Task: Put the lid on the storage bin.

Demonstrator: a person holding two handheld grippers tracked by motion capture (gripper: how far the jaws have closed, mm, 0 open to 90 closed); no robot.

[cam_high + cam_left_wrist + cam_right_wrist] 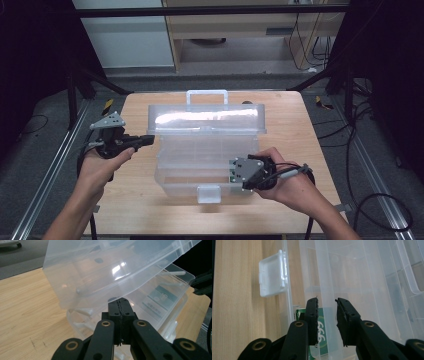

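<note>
Overhead light, table (150, 210) evenly lit, surroundings near black at left and right edges. Strong glare band on raised lid (205, 118) of clear plastic box; smaller hot spots on same lid in left gripper view. High view soft, low detail. Soft shadow under box front latch (208, 193). Gripper views: near jaws slightly soft, wood grain sharp; green label (322, 333) readable but blurred through plastic.

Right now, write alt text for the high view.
A clear plastic box sits open on a wooden table, its lid raised. A person's left gripper points at its left side; the right gripper reaches its right front corner.
</note>
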